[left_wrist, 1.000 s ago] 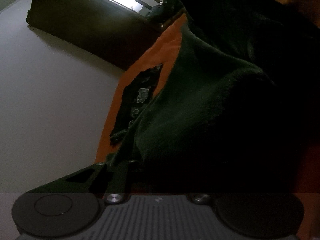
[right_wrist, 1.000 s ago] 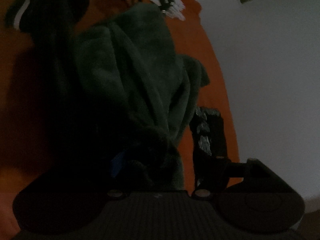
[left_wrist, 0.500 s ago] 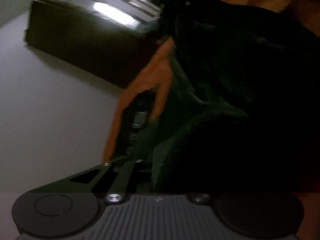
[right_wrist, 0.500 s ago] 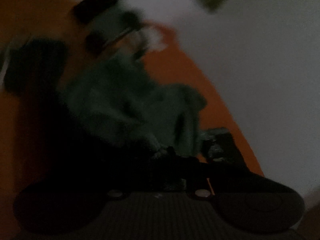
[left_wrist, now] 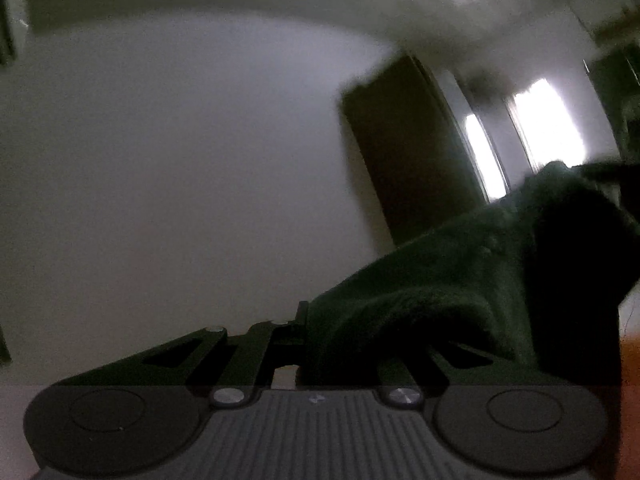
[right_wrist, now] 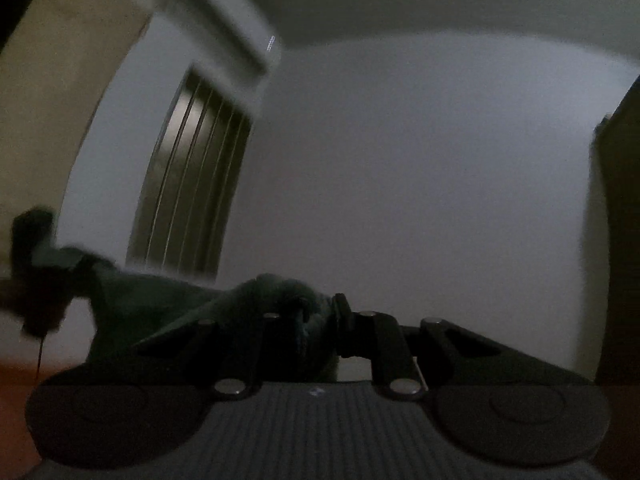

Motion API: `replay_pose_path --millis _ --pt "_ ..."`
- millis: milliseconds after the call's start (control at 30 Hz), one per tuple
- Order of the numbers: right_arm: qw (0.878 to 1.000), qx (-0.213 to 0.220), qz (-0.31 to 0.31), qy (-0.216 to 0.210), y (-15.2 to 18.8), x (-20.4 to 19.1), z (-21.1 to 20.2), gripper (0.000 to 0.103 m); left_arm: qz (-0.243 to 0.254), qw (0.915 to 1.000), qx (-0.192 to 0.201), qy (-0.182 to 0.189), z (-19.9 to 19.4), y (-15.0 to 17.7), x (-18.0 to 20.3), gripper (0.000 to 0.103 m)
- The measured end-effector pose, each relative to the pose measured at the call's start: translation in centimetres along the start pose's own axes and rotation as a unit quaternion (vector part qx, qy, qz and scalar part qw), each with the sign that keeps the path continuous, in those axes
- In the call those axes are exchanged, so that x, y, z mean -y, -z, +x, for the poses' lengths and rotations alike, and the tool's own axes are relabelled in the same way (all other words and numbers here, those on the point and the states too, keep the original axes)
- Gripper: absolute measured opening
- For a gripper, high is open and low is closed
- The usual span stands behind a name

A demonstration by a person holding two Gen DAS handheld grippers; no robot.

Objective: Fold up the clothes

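Plain pale wall (left_wrist: pixel 180 180) fills most of both wrist views, dim room, some blur. Dark brown wooden door or cabinet panel (left_wrist: pixel 404 148) with bright window strips beside it in the left view; brownish slatted panel (right_wrist: pixel 192 196) under a white boxy unit in the right view. A sliver of orange surface (right_wrist: pixel 16 400) shows at the bottom corners, well below the cameras.

Task item: dark green fleecy garment (left_wrist: pixel 460 280), off the surface and hanging in the air between the two tools. In the left view it runs from the fingers up and away to the right; in the right view the same dark green fleecy garment (right_wrist: pixel 168 300) trails off to the left, edge blurred.

Left hand-held gripper (left_wrist: pixel 304 332): jaws together, clamped on a bunched edge of the fleece. Right hand-held gripper (right_wrist: pixel 320 320): jaws nearly together, pinching a wad of fleece between the pads.

Progress, judged: early. Garment is picked up by two points and lifted, looks like a spread or shake-out. No fold visible yet. Left to do: straighten it, lay it flat on the orange surface, make the folds. Whether other clothes wait below cannot be told from here.
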State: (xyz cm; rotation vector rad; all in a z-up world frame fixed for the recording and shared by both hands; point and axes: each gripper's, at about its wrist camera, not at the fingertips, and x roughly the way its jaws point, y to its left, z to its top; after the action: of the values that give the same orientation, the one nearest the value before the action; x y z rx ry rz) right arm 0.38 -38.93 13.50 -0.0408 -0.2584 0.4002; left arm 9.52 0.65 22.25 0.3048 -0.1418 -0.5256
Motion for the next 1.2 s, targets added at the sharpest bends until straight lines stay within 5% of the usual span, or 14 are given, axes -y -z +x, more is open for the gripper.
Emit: replay_pose_path --millis 167,267,400,600,800,900,967,1000,1067,1133,1167,1200 --pt "0.996 0.090 0.008 0.019 -10.4 0.1 0.7 0.016 0.009 0.9969 0.068 -0.039 -3.2 -13.9 -1.1 0.005" --pt "0.994 0.108 0.012 0.028 -15.5 1.2 1.6 0.016 0.021 0.9939 0.085 -0.066 -4.0 -20.6 -1.3 0.005" --pt "0.994 0.098 -0.022 0.035 -21.1 1.6 1.2 0.016 0.045 0.9927 0.076 -0.082 -3.1 -25.5 -0.5 0.005" --pt "0.998 0.035 -0.037 0.046 -23.4 -0.2 -2.1 0.016 0.024 0.9971 -0.004 -0.073 -2.4 -22.9 -0.8 0.006" --pt "0.995 -0.065 -0.006 0.069 -15.7 1.4 4.4 0.016 -0.041 0.9874 -0.137 -0.067 7.3 -11.9 -2.3 0.009" --pt "0.985 -0.147 0.023 0.087 -8.4 4.4 11.9 0.016 -0.071 0.9648 -0.236 -0.091 15.3 -4.1 -3.5 0.025" --pt "0.970 -0.216 0.024 0.109 -2.3 6.7 17.5 0.017 -0.072 0.9393 -0.308 -0.133 20.5 2.1 -4.1 0.055" --pt "0.959 -0.257 0.027 0.113 1.3 7.9 20.4 0.018 -0.072 0.9230 -0.345 -0.154 23.1 5.3 -4.4 0.060" --pt "0.934 -0.327 0.038 0.137 7.7 10.1 24.9 0.033 -0.083 0.8861 -0.418 -0.181 27.1 11.3 -4.9 0.063" --pt "0.897 -0.391 0.027 0.203 12.8 11.0 27.6 0.040 -0.119 0.8494 -0.477 -0.192 29.2 16.0 -5.1 0.063" --pt "0.881 -0.411 0.020 0.232 15.0 11.2 28.4 0.041 -0.142 0.8390 -0.489 -0.193 29.2 17.9 -5.2 0.065" --pt "0.880 -0.414 0.023 0.231 16.5 11.1 28.3 0.046 -0.161 0.8362 -0.490 -0.186 28.9 19.3 -5.3 0.067"
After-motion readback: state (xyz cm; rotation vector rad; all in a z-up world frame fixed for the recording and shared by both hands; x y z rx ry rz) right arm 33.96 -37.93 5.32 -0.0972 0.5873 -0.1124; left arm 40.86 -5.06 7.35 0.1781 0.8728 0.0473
